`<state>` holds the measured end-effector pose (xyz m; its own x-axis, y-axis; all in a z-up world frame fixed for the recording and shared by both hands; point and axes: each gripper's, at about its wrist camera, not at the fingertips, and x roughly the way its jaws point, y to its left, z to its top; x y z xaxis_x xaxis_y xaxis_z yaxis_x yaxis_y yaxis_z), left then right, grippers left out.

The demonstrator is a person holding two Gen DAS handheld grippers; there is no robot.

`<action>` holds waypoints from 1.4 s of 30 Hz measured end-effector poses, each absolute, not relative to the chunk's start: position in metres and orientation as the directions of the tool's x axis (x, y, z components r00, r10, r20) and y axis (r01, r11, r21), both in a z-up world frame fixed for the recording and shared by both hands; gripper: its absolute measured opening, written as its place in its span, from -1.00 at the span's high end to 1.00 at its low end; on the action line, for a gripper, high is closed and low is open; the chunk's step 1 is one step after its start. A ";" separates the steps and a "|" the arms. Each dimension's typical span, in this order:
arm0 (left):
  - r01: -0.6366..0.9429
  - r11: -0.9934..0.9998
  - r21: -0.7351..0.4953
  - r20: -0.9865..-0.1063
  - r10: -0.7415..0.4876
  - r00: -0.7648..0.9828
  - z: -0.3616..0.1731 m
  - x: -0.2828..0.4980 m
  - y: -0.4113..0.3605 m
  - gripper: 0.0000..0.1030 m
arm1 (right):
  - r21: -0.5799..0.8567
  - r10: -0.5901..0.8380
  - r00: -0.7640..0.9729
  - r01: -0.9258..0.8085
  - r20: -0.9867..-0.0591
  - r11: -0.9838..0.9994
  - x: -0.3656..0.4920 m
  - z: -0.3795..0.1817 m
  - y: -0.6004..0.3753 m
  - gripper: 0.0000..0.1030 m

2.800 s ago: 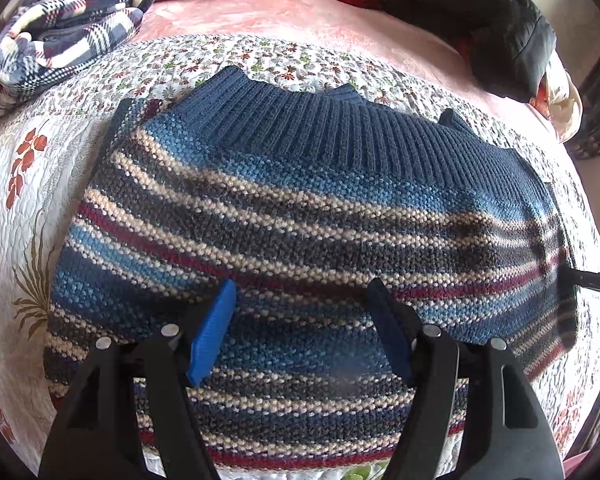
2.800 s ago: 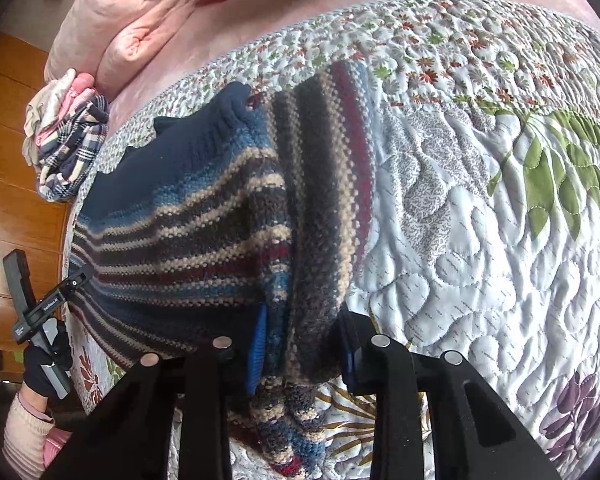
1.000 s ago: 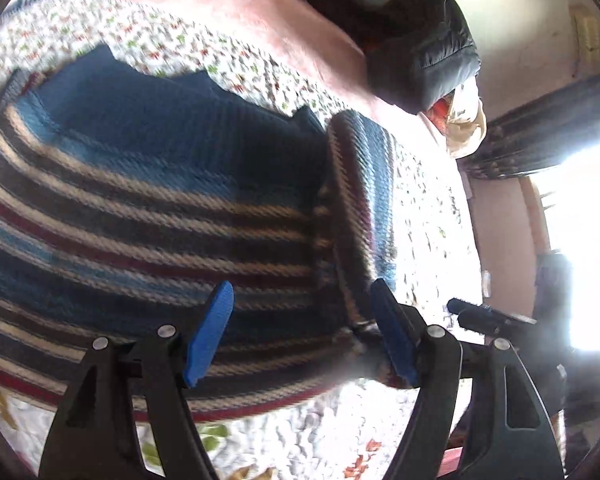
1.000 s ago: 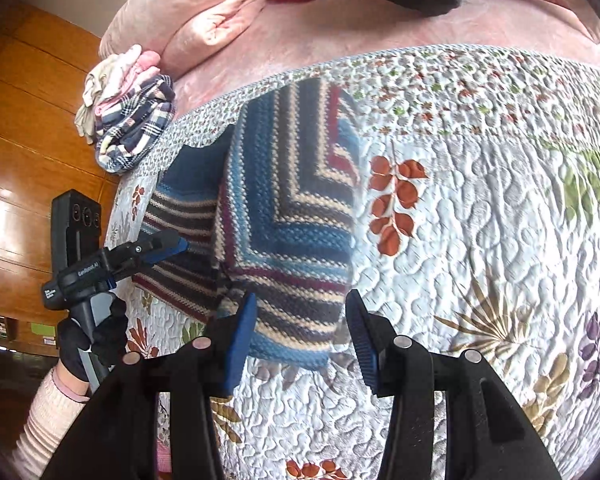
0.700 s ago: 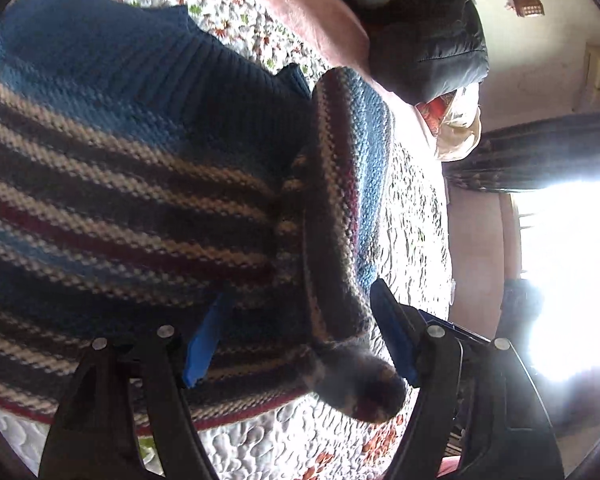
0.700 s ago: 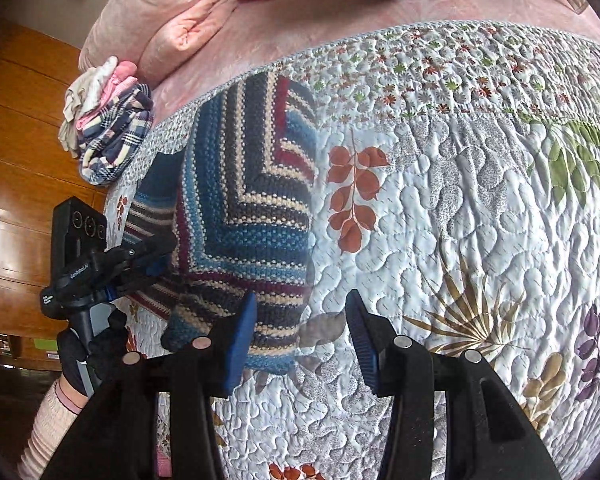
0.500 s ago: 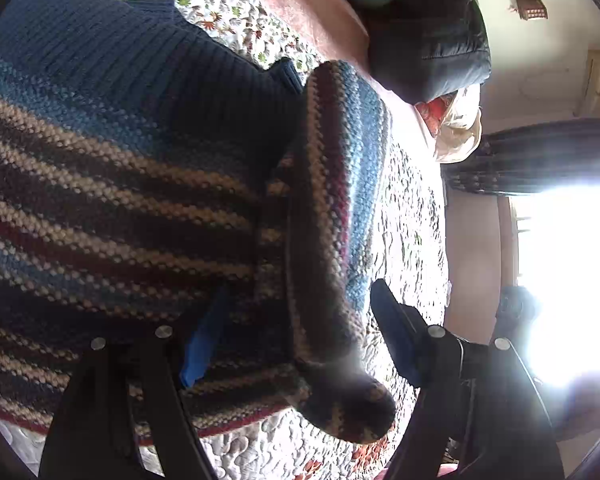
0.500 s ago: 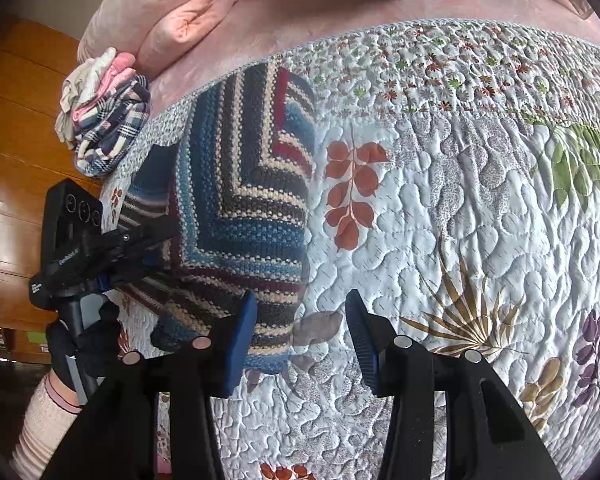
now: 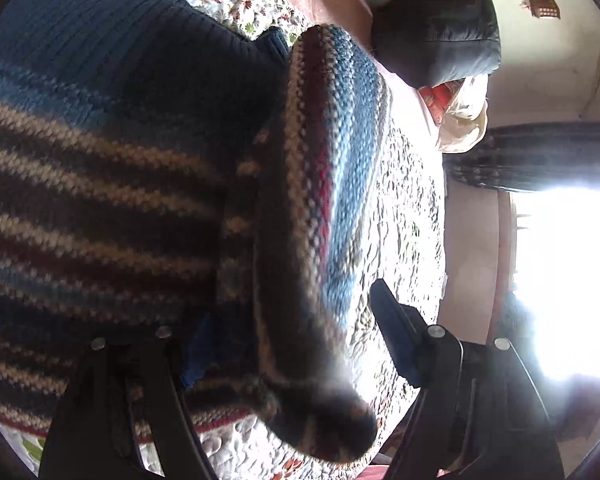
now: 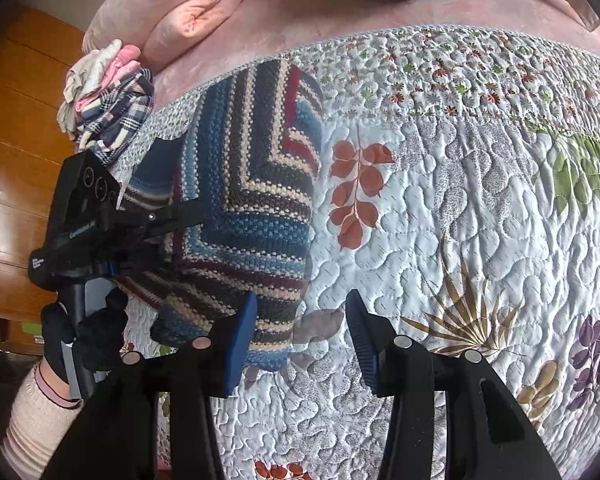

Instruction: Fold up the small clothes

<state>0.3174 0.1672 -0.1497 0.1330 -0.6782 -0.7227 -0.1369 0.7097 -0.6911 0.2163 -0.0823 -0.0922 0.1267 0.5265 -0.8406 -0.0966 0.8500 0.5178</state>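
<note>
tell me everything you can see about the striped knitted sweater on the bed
The striped knitted sweater is a chunky knit in bands of blue, navy, cream and dark red, with a plain navy ribbed band. It lies on the floral quilted bedspread, one side folded over its body so the stripes meet in a chevron. The left gripper straddles the folded part with open jaws; the right gripper is open at the sweater's near edge.
</note>
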 end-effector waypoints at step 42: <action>-0.105 0.786 -0.609 -0.741 -0.518 0.427 -0.039 0.280 0.412 0.55 | 0.650 0.671 0.061 -0.198 -0.739 0.734 0.230 -0.093 0.064 -0.07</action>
<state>0.2797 0.4116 -0.0387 0.4272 -0.5176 -0.7413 -0.1054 0.7858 -0.6095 0.2300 0.0637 -0.0930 0.0609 0.6710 -0.7390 -0.1985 0.7337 0.6498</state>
